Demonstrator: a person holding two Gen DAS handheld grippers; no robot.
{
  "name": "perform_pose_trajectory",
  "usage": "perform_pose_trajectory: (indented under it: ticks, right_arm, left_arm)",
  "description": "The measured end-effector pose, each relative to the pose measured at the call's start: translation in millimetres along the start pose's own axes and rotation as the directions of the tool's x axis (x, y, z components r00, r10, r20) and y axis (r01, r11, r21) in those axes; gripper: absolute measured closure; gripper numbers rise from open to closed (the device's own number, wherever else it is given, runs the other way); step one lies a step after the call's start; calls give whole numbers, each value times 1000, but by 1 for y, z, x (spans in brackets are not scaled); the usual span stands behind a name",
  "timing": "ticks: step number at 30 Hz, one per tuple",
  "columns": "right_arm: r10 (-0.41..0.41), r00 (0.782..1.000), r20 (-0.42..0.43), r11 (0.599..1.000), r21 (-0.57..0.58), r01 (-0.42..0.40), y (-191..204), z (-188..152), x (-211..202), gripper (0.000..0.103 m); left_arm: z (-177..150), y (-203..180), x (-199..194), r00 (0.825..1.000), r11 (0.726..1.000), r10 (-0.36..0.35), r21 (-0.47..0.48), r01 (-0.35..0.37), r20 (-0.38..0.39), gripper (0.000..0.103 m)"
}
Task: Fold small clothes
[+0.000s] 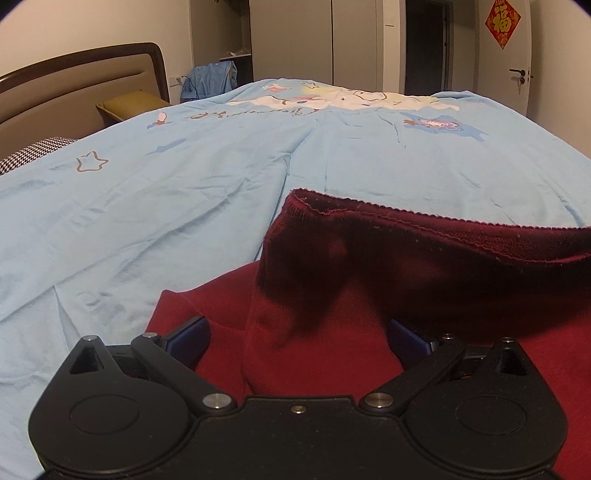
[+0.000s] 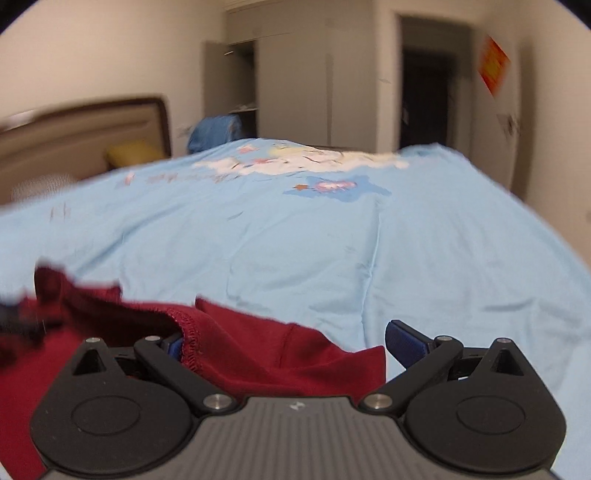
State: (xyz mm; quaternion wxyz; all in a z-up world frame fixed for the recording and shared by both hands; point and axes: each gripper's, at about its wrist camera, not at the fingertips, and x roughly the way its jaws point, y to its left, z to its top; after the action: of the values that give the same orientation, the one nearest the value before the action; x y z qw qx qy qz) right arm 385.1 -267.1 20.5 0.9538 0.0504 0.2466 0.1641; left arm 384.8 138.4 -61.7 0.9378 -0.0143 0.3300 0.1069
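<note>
A dark red knit garment [image 1: 406,266] lies on the light blue bedspread [image 1: 184,206]. In the left wrist view a raised fold with a scalloped hem stands between the blue pads of my left gripper [image 1: 295,332], whose jaws are wide apart. In the right wrist view the same red garment [image 2: 258,350] has a stitched edge lying between the pads of my right gripper [image 2: 284,345], also spread wide. That view is blurred.
The bedspread [image 2: 332,251] has cartoon prints at the far end. A brown headboard [image 1: 74,85] and a yellow pillow [image 1: 129,103] are at the far left. A wardrobe and a door with a red decoration [image 1: 502,22] stand behind the bed.
</note>
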Motion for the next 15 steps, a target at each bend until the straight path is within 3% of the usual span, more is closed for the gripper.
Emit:
perform_pose_trajectory:
  ticks: [4,7,10,11,13,15]
  right_arm:
    - [39,999,5,995,87,-39,-10,12,5,0]
    - [72,996,-55,990,127,-64,-15,21,16,0]
    - [-6,983,-182,1000,-7,5,-9,32,33,0]
    - [0,975,-224,998,-54,-12,-7,34,38,0]
    - [51,960,-277,995,-70,-73,-8,39,42,0]
    - [155,936,-315,987,19,-157,-20,47,44,0]
  left_arm:
    - [0,1,1,1000,1000,0,2,0,-5,0]
    - [2,2,1,1000,1000,-2,5,2,-14,0]
    - [4,3,3,1000,1000,-8,2,8,-23,0]
    - [4,3,4,1000,1000,-8,1,8,-22,0]
    - [3,3,4,1000,1000,-5,4,6,-18,0]
    - [2,2,4,1000,1000,-2,6,2,-14,0]
